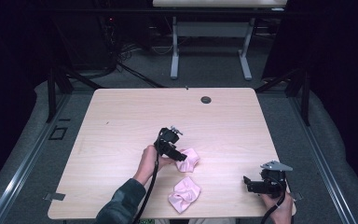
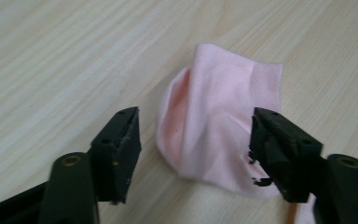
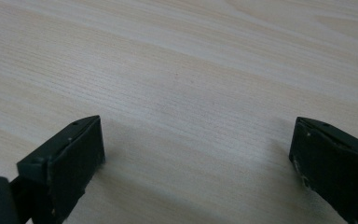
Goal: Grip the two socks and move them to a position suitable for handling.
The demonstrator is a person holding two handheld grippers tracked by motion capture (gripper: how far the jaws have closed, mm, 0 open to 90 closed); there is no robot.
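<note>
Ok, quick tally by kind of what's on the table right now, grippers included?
Pink socks: 2, far sock between the open jaws of the left gripper, near sock lying apart.
Grippers: 2, counting the right gripper, open over the bare table.
Total: 4

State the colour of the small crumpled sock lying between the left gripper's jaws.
Pale pink sock, clearest in the left gripper view.

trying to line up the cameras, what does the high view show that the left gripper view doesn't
High view alone: a second pink sock nearer the table's front edge, the right tongs open over bare wood, and the person's hands.
Left gripper view alone: the ribbed cuff of the farther sock.
Both: the left tongs open at that pink sock on the wooden table.
</note>
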